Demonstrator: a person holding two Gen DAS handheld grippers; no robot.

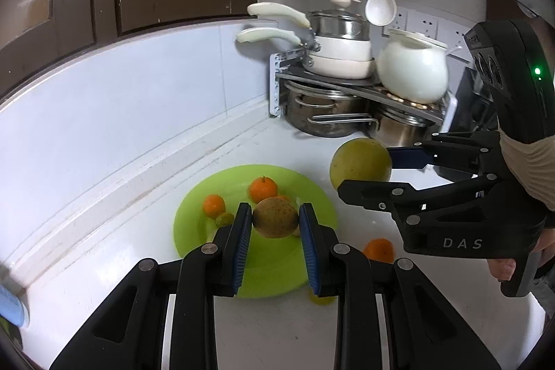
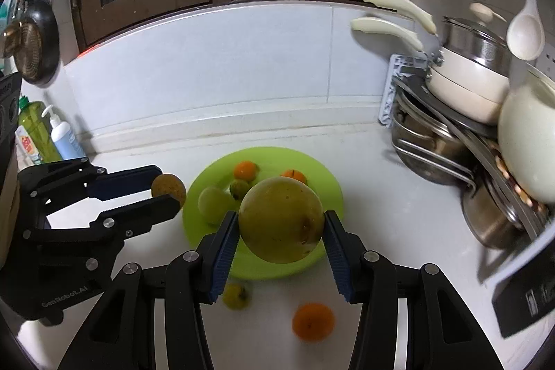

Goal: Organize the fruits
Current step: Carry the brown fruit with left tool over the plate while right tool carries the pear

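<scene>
Both grippers are loaded and hanging over the plate: left gripper (image 1: 275, 221) has its blue pads (image 1: 242, 241) clamped on a small brown speckled fruit (image 1: 275, 217), low centre of the left wrist view; right gripper (image 2: 281, 224) is clamped on a much larger yellow-green fruit (image 2: 281, 219), jaws set wider to suit, centre of the right wrist view; the same two carries show from the side in the opposite cameras, brown fruit at mid left, big one at mid right; green plate (image 1: 277, 280) sits on the white counter (image 2: 381, 214) below both, centre of each frame; it already holds two small oranges (image 1: 262, 189), a small greenish fruit (image 2: 239, 189) and a pale green fruit (image 2: 214, 203); off the plate, lower part of the right wrist view, an orange (image 2: 313, 321) and a small yellow-green fruit (image 2: 236, 296) lie loose on the counter just beside the rim; step in hand looks like the carry to the plate, both fruits in the air, neither set down yet; next move, as I read it: lower each onto a bare patch of plate, big one toward the near side where there's room, brown one clear of the fruit cluster, then open; round fruit, shallow plate, so release low or it rolls; the two loose ones after that; pot rack (image 1: 360, 82) at upper right is well apart, no issue.
</scene>
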